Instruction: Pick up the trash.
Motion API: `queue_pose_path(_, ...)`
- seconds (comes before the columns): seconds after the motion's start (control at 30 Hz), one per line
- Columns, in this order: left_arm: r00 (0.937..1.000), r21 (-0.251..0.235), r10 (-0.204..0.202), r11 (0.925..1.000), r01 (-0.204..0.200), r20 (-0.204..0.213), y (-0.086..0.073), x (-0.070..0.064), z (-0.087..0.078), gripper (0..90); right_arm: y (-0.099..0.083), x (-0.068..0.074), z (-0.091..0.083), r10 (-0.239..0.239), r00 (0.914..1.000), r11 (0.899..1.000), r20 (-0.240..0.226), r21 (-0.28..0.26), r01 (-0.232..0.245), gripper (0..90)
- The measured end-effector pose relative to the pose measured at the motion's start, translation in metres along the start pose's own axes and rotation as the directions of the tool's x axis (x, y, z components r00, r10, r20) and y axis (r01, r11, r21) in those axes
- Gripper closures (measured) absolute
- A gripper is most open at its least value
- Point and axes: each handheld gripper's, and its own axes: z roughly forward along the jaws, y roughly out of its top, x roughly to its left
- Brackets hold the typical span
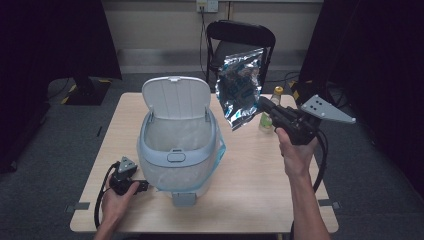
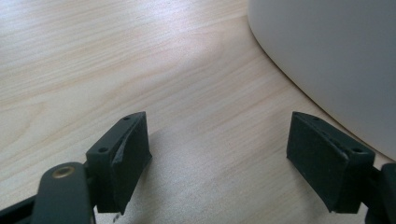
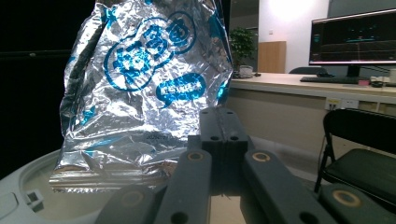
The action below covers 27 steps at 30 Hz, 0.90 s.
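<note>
R gripper (image 1: 263, 103) jaws pinched tight on foil bag (image 1: 240, 88), held up in air just right of bin (image 1: 177, 145), above table (image 1: 250, 185); R forearm raised, reaching fwd; L gripper (image 2: 218, 154) jaws wide apart, nothing between, low on table beside bin wall; L hand (image 1: 117, 197) resting near front edge.

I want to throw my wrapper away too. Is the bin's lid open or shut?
Open. The bin's lid stands tipped up behind the bin, so its lined inside shows. The right gripper holds a foil bag beside it.
</note>
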Motion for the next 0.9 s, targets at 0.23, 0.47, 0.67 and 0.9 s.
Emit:
queue_pose_path(0.23, 1.0000, 0.000, 0.000, 1.0000, 0.000, 0.000, 0.000, 0.000, 0.000, 20.6, 0.005, 0.015, 0.022, -0.001, 0.9988, 1.000, -0.048, -0.003, 0.001, 90.0)
queue_pose_path(0.47, 1.0000, 0.000, 0.000, 1.0000, 0.000, 0.000, 0.000, 0.000, 0.000, 20.7, 0.008, 0.031, 0.046, -0.010, 0.9956, 1.000, -0.094, 0.023, 0.013, 90.0)
queue_pose_path(0.67, 1.0000, 0.000, 0.000, 1.0000, 0.000, 0.000, 0.000, 0.000, 0.000, 20.7, 0.006, 0.049, 0.068, -0.037, 0.9897, 0.997, -0.138, 0.058, 0.046, 90.0)
queue_pose_path(0.9, 1.0000, 0.000, 0.000, 1.0000, 0.000, 0.000, 0.000, 0.000, 0.000, 20.7, -0.004, 0.063, 0.091, -0.039, 0.9846, 0.993, -0.171, 0.105, 0.057, 90.0)
